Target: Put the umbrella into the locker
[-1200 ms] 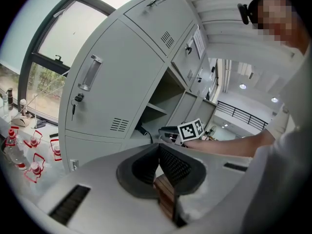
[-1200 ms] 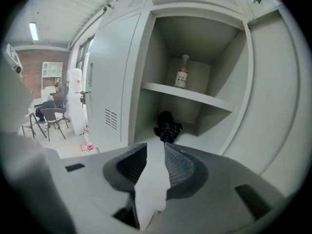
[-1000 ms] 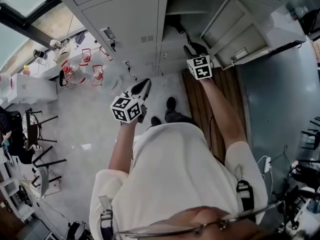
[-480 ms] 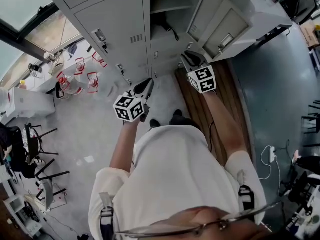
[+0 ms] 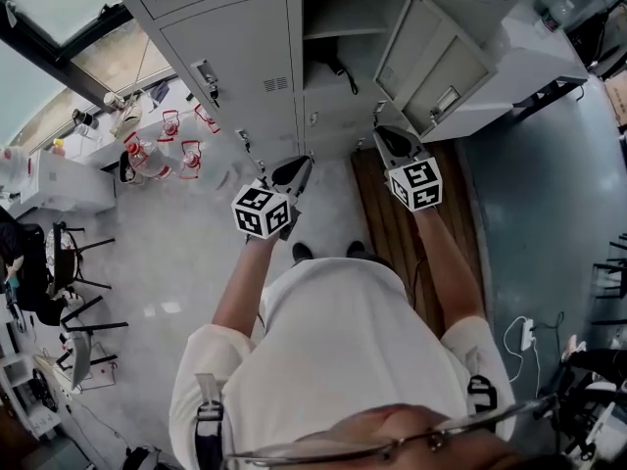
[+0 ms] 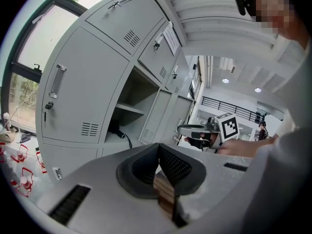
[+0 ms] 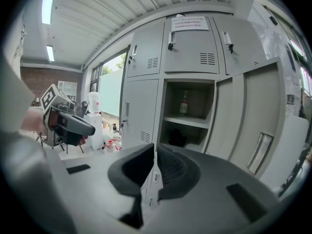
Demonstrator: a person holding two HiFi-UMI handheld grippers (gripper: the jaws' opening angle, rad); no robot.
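The umbrella (image 5: pixel 338 67) is a dark bundle with a black strap. It lies on the lower shelf of the open locker (image 5: pixel 345 29) and also shows in the left gripper view (image 6: pixel 116 129) and the right gripper view (image 7: pixel 176 138). My left gripper (image 5: pixel 299 169) hangs in front of the closed locker doors, shut and empty. My right gripper (image 5: pixel 387 135) sits just below the open compartment. Its jaws are closing, almost together, with nothing between them. Neither gripper touches the umbrella.
The locker's door (image 5: pixel 431 57) swings open to the right. A bottle (image 7: pixel 184 104) stands on the upper shelf. Red-capped bottles (image 5: pixel 162 140) sit on the floor at left, with chairs (image 5: pixel 69 262) beyond. A wooden strip (image 5: pixel 387 223) runs under the right arm.
The right gripper has drawn back from the locker opening toward the person. The left gripper has shifted a little to the right. The umbrella stays on its shelf.
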